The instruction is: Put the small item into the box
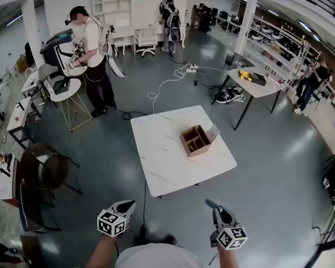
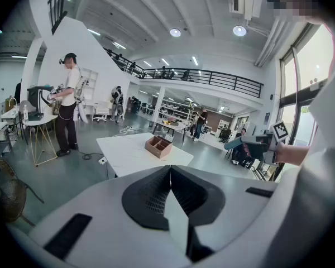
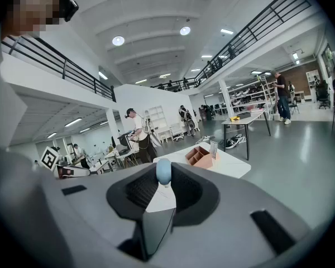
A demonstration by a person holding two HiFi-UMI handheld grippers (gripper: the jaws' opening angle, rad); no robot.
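A brown cardboard box (image 1: 196, 140) with open compartments stands on the right half of the white marble-look table (image 1: 162, 155). It also shows in the left gripper view, box (image 2: 158, 146), and in the right gripper view, box (image 3: 201, 156). Both grippers hang well short of the table's near edge. My left gripper (image 1: 129, 205) is shut, its jaws meeting with nothing between them (image 2: 170, 169). My right gripper (image 1: 211, 204) is shut on a small rounded blue-grey item (image 3: 163, 172) that sticks up past the jaw tips.
A small upright card (image 1: 213, 132) stands right behind the box. A person (image 1: 95, 60) works at a round white table at the back left. A white cable (image 1: 162, 88) runs over the floor behind the table. A dark chair (image 1: 42, 169) stands at the left, another table (image 1: 257, 82) at the right.
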